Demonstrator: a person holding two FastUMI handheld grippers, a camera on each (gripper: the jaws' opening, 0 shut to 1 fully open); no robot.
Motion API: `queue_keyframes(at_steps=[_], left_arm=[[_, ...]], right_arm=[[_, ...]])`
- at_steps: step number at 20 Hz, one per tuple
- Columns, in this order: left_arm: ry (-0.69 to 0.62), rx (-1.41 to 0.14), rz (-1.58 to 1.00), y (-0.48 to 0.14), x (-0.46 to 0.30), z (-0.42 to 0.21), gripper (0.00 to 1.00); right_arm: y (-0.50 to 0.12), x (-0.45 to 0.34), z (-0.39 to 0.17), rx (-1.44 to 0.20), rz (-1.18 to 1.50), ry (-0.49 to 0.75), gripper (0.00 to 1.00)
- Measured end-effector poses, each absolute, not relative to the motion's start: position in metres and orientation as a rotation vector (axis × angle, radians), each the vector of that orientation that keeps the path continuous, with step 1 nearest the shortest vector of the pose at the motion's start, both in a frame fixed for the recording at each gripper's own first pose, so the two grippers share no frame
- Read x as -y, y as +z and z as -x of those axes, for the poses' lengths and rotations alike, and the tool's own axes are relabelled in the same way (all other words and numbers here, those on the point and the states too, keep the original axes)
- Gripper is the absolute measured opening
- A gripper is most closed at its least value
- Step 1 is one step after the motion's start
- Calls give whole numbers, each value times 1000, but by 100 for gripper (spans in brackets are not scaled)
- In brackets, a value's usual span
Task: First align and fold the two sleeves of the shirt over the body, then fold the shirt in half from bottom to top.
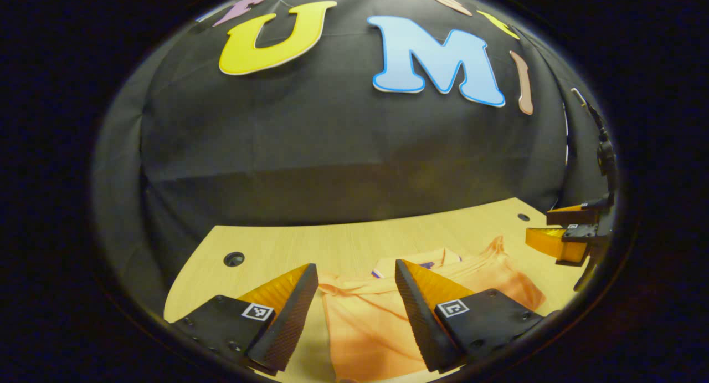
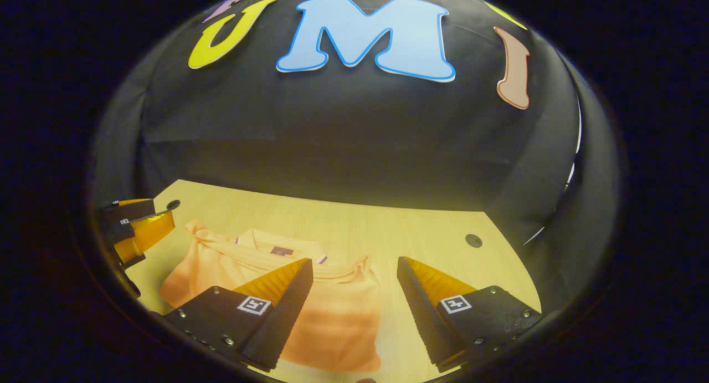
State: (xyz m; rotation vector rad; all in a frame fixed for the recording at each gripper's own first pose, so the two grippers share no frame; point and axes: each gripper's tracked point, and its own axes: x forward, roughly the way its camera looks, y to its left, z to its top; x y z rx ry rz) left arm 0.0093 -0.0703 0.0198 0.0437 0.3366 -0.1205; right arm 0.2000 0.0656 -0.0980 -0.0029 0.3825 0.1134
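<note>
Orange shirt (image 1: 365, 322) flat on wooden desk (image 1: 343, 244), collar twd far edge, sleeves folded in, left tool (image 1: 354, 311) spread wide above shirt, right tool (image 2: 354, 311) likewise released, over shirt's edge, neither touching cloth

Shirt (image 2: 338, 316): thin soft cloth, matt, creased and rumpled near the collar at 12 o'clock. Table (image 1: 354, 244): pale wood-grain top, smooth, low sheen. Booth wall (image 1: 332, 144): matt woven cloth, faint fold lines. Left gripper (image 1: 354, 300) and right gripper (image 2: 354, 297): finger pads (image 1: 291, 322) finely ribbed, rough-looking; finger bodies matt hard plastic with small screws.
</note>
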Motion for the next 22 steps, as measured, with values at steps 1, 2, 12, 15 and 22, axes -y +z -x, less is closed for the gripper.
queue_keyframes(at_steps=[1, 2, 12, 15, 22], left_arm=[[-117, -318, -41, 29, 73, 1, 94], [-111, -300, -42, 39, 75, 12, 96], [-72, -192, -31, 89, 112, 134, 96], [-46, -161, -33, 101, 119, 168, 96], [-11, -112, -37, 120, 134, 238, 95]], right_arm=[[-89, -62, -190, -360, 9, 112, 95], [-80, -58, -179, -339, 15, 114, 95], [-25, -32, -59, -175, 50, 173, 95], [-21, -25, -28, -141, 63, 197, 95], [-4, -15, 32, -73, 28, 245, 95]])
